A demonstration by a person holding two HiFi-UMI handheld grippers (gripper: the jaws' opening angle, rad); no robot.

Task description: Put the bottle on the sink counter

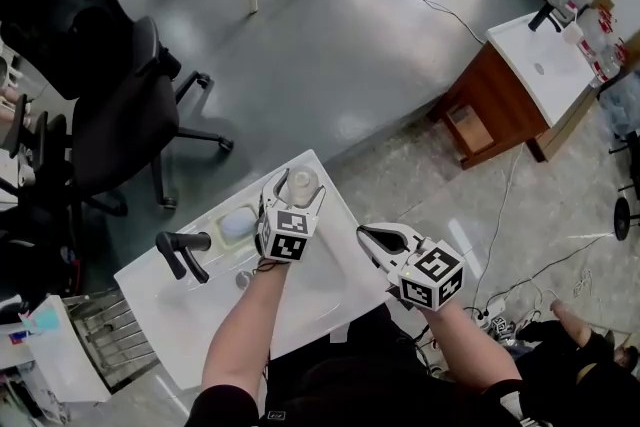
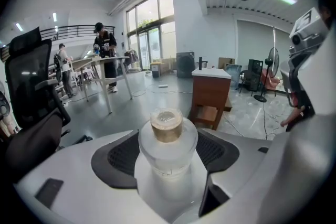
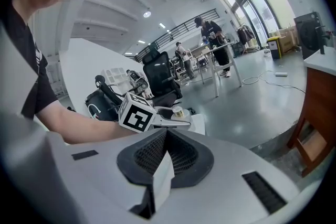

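Observation:
A clear bottle (image 1: 302, 183) with a tan cap stands upright at the far corner of the white sink counter (image 1: 205, 350). My left gripper (image 1: 299, 188) is shut on the bottle, one jaw on each side of its body. In the left gripper view the bottle (image 2: 167, 139) fills the gap between the black pads (image 2: 118, 157). I cannot tell whether its base rests on the counter. My right gripper (image 1: 363, 234) hovers over the counter's right edge, shut and empty. The right gripper view shows its jaws closed together, and the bottle (image 3: 178, 111) beyond them.
A black faucet (image 1: 181, 251) rises at the counter's left, with a pale rounded object (image 1: 237, 226) beside it. A black office chair (image 1: 110, 115) stands to the far left. A second sink cabinet (image 1: 530, 85) is at the far right, and cables (image 1: 520, 280) lie on the floor.

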